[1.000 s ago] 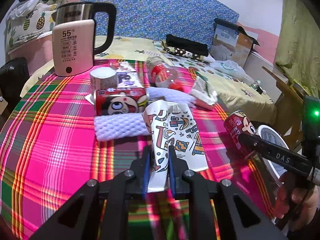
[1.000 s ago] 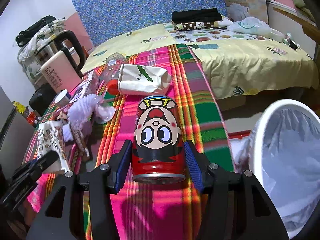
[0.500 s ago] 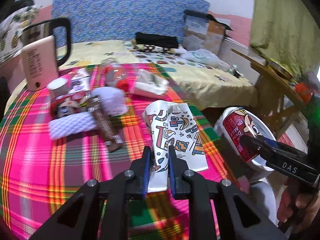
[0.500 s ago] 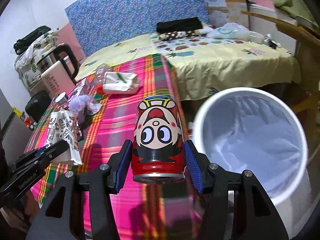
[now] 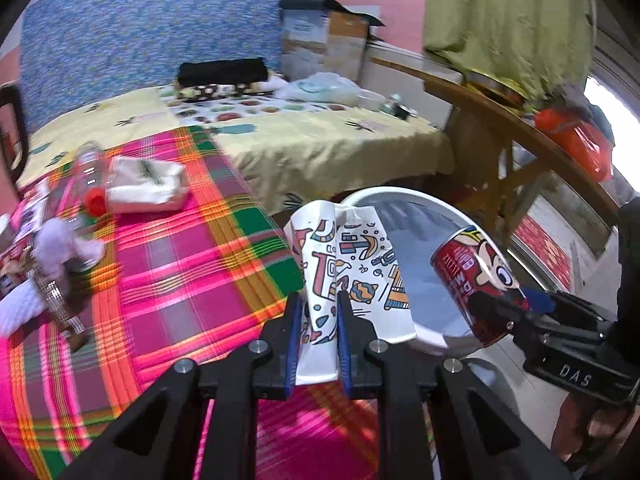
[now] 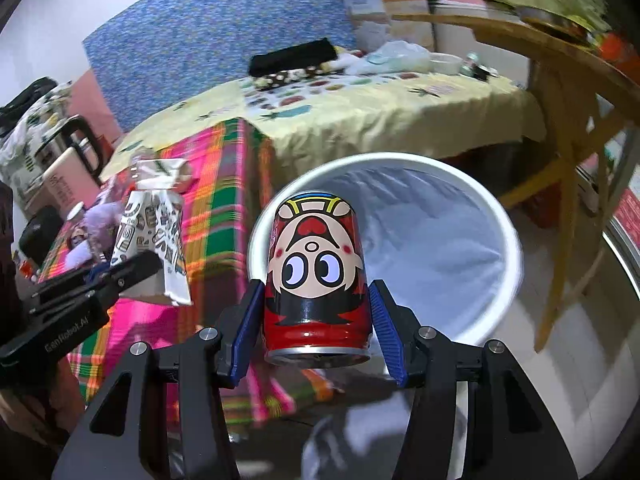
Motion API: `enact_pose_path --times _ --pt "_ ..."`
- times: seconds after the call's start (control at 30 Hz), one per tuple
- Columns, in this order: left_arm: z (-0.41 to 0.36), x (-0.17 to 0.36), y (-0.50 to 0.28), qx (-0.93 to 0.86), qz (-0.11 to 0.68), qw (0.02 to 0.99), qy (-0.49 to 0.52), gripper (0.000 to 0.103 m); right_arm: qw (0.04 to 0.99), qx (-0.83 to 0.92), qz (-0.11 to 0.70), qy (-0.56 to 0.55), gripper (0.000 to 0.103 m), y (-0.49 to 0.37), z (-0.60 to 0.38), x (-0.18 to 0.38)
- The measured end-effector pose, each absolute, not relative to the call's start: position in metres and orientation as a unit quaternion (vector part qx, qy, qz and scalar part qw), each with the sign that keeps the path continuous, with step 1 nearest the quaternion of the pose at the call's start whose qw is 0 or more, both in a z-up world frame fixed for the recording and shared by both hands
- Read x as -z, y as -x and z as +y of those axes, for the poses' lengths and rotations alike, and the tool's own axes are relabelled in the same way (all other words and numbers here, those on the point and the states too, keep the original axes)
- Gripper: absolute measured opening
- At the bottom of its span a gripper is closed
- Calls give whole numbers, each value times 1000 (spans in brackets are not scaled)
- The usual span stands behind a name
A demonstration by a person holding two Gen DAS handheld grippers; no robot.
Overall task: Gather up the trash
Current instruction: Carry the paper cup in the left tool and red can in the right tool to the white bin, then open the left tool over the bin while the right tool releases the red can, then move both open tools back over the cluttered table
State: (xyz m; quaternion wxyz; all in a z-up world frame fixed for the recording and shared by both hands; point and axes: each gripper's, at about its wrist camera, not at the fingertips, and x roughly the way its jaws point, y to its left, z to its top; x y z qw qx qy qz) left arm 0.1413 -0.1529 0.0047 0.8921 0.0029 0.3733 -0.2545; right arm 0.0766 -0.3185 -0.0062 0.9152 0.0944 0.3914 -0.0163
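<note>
My left gripper (image 5: 318, 316) is shut on a flattened paper cup (image 5: 348, 272) printed with colourful doodles, held over the table's right edge by the rim of the white bin (image 5: 400, 196). My right gripper (image 6: 316, 320) is shut on a red can (image 6: 314, 276) with a cartoon face, held in the air over the near-left rim of the white bin (image 6: 508, 236), which has a white liner. In the left wrist view the red can (image 5: 476, 276) hangs over the bin's opening. The paper cup (image 6: 154, 240) and left gripper (image 6: 120, 272) appear at the left of the right wrist view.
On the pink plaid tablecloth (image 5: 180, 280) lie a clear bottle with a red cap (image 5: 90, 180), a white tissue pack (image 5: 146, 186), white foam netting (image 5: 16, 312) and other wrappers. A kettle (image 6: 70, 168) stands at the far end. A bed (image 6: 360, 104) and a wooden table (image 6: 560, 60) stand beside the bin.
Both grippers have swung to the right, from over the tablecloth to the bin. The can now hangs over the bin's opening and the cup has reached the table's right edge.
</note>
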Motion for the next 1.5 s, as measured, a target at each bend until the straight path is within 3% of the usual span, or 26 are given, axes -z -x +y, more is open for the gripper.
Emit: enact_pose_path --times 0.8,0.83,0.93,1.5 --pt "-228 14 -167 308 404 861 -31 19 899 78 420 -98 54 -78 -361 22" --pt "-229 14 -167 309 406 860 -33 23 899 79 419 -96 54 -78 -361 22" --pt "-231 15 -168 313 407 857 -29 54 903 81 412 -94 55 -77 -362 21" --pt "-183 0 -154 271 390 880 11 56 921 59 376 -75 59 -73 -342 3"
